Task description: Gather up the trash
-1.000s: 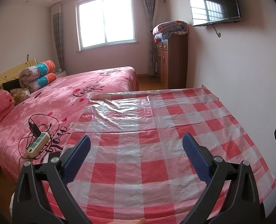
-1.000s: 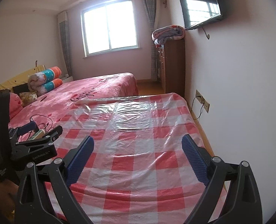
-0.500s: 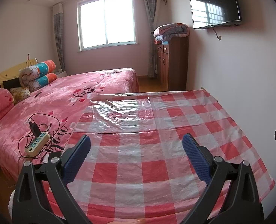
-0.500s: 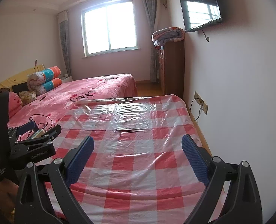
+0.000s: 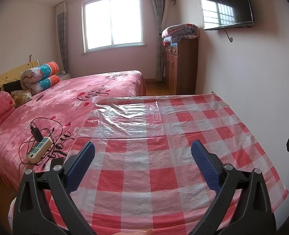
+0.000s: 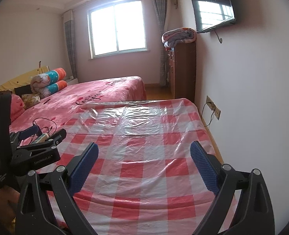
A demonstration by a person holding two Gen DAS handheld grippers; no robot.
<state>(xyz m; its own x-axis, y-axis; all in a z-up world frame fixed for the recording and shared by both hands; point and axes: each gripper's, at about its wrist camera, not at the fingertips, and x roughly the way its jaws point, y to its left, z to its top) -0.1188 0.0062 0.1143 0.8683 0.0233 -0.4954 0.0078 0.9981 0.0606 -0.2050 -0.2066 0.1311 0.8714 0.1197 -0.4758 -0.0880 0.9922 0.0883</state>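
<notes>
— Red-and-white checked plastic tablecloth (image 5: 164,156) lies bare beneath both tools; no trash shows anywhere.

— So neither the left gripper (image 5: 142,156) nor the right gripper (image 6: 144,156), both spread wide and empty, is nearer.

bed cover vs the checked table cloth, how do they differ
The bed cover is pink, printed with hearts and script; the table cloth is a red-and-white check. The bed cover looks soft and matte; the table cloth is glossy plastic, creased. A power strip lies on the bed cover; nothing lies on the table cloth.
</notes>
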